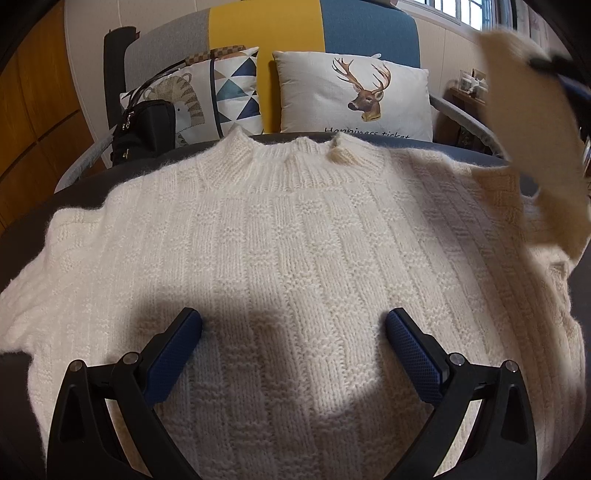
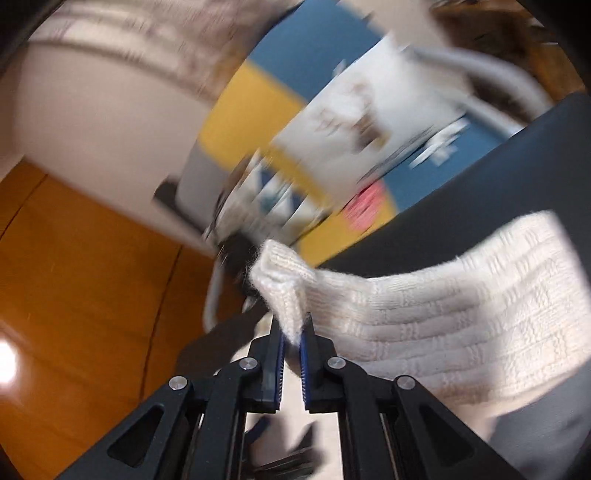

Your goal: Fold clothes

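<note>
A cream knitted sweater (image 1: 295,236) lies flat on a dark round table (image 1: 85,184), collar away from me. My left gripper (image 1: 294,325) hovers open over the sweater's lower middle, holding nothing. My right gripper (image 2: 291,332) is shut on the cuff of the sweater's sleeve (image 2: 424,306) and holds it lifted in the air. That raised sleeve (image 1: 532,140) shows blurred at the upper right of the left wrist view. The right wrist view is motion-blurred.
Behind the table stands a grey, yellow and blue sofa (image 1: 365,33) with a deer cushion (image 1: 354,96) and a patterned cushion (image 1: 221,92). A black bag (image 1: 144,129) sits at the left. Orange wood floor (image 2: 74,277) lies beyond the table edge.
</note>
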{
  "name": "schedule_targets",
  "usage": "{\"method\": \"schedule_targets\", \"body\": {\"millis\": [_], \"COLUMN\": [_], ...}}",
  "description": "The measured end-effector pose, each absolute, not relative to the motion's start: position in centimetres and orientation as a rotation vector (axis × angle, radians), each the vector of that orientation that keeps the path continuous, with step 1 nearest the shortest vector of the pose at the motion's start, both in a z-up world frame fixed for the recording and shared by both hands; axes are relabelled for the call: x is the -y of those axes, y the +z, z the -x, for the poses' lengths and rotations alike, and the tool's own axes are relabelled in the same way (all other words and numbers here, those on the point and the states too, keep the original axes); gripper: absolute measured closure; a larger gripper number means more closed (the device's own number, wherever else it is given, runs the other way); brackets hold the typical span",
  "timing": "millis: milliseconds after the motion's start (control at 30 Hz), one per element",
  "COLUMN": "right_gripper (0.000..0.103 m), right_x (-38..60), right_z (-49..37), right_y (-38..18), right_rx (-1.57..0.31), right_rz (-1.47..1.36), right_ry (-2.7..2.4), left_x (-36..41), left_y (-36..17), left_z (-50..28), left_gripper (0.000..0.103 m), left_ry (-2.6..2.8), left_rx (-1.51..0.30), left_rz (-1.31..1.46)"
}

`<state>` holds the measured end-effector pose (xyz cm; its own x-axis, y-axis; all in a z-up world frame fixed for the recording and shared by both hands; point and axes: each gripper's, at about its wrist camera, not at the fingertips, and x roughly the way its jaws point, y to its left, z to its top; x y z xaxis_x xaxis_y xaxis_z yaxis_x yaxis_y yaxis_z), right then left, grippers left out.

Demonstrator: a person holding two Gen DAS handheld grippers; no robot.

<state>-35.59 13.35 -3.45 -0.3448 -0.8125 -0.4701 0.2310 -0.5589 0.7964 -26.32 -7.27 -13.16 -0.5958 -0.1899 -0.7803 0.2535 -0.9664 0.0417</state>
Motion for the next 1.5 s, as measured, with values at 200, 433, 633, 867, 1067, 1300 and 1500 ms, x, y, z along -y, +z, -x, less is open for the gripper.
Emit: {"method": "schedule_targets", "body": {"millis": [200, 433, 633, 867, 1067, 1300, 1500], "right_gripper": [0.097, 0.097, 0.074, 0.074, 0.073, 0.076, 0.076], "right_x": [-5.3, -1.0, -2.3, -11.2, -14.3, -16.2, -15.6], "right_z": [34.8, 35.2, 35.0, 27.7, 24.9, 23.9, 23.1], "right_y": [-5.6, -10.0, -11.2, -8.3, -10.4, -13.0, -13.4], "right_rx": [0.803, 0.797, 0.742, 0.661, 0.582, 0.637, 0.595], "right_rz": [-1.267, -1.378, -1.452, -1.226, -1.307, -1.303, -1.188], "right_ry": [-1.798, -1.664, -1.691, -2.093, -2.135, -2.160, -2.224], "left_x": [7.4, 7.5, 7.5, 7.7, 6.7, 3.6, 0.2], "left_y": [-13.1, -13.1, -13.1, -13.0, -12.6, -11.1, -9.8], "left_z": [26.2, 26.1, 26.0, 25.9, 26.2, 24.1, 24.6], "left_gripper": [0.002, 0.001, 0.002, 0.000, 0.000, 0.000, 0.000], "left_ry": [-2.602, -2.611, -2.620, -2.621, -2.581, -2.592, -2.642], "left_rx": [-0.120, -0.139, -0.144, -0.188, -0.113, 0.076, 0.361], "left_rz": [-1.256, -1.253, -1.247, -1.255, -1.297, -1.297, -1.181]}}
